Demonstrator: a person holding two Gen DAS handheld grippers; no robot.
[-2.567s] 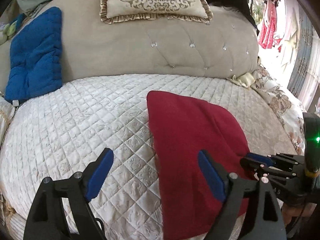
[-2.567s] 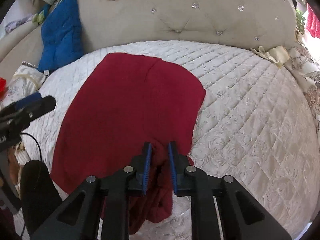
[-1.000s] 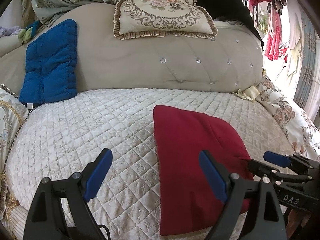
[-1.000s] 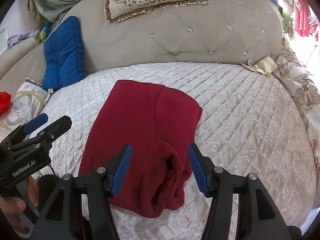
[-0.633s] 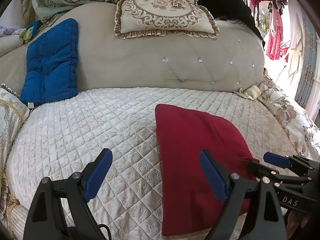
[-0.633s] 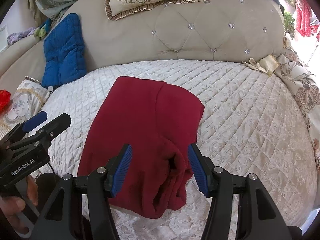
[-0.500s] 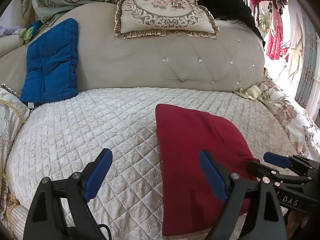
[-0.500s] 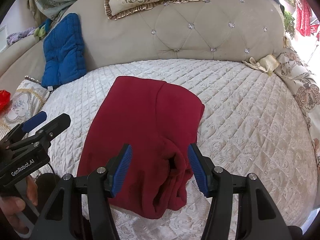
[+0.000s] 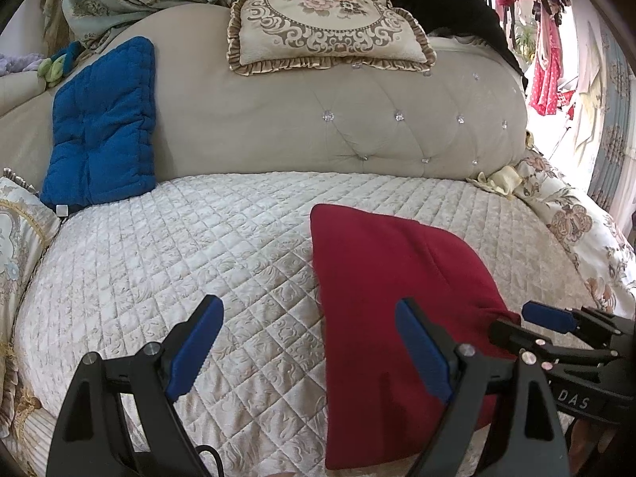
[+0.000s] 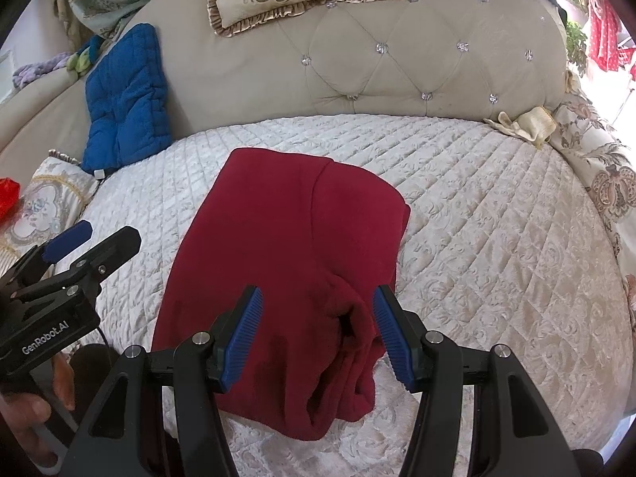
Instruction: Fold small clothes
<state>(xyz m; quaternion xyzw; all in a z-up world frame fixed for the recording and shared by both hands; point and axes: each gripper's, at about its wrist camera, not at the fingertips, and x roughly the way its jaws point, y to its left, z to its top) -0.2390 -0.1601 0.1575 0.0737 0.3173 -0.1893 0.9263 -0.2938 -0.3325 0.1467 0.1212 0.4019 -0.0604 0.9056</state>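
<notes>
My right gripper (image 10: 316, 332) hangs just above the near, bunched end of the red garment (image 10: 286, 238), its jaws apart and holding nothing; a couple of seconds ago those same jaws were pinched on that bunched cloth, so I have let go and backed off; my left gripper (image 9: 306, 349) stands wide, empty, straddling the garment's left edge over the quilted bedspread (image 9: 198, 246), as it did before. The garment lies folded lengthwise on the bedspread, one layer lapped over the other, but its near corner is rumpled; I judge the fold laid down yet untidy, so smoothing or another fold comes next. Beyond it sit the blue cushion (image 10: 127, 99) and the tufted headboard (image 10: 397, 59).
</notes>
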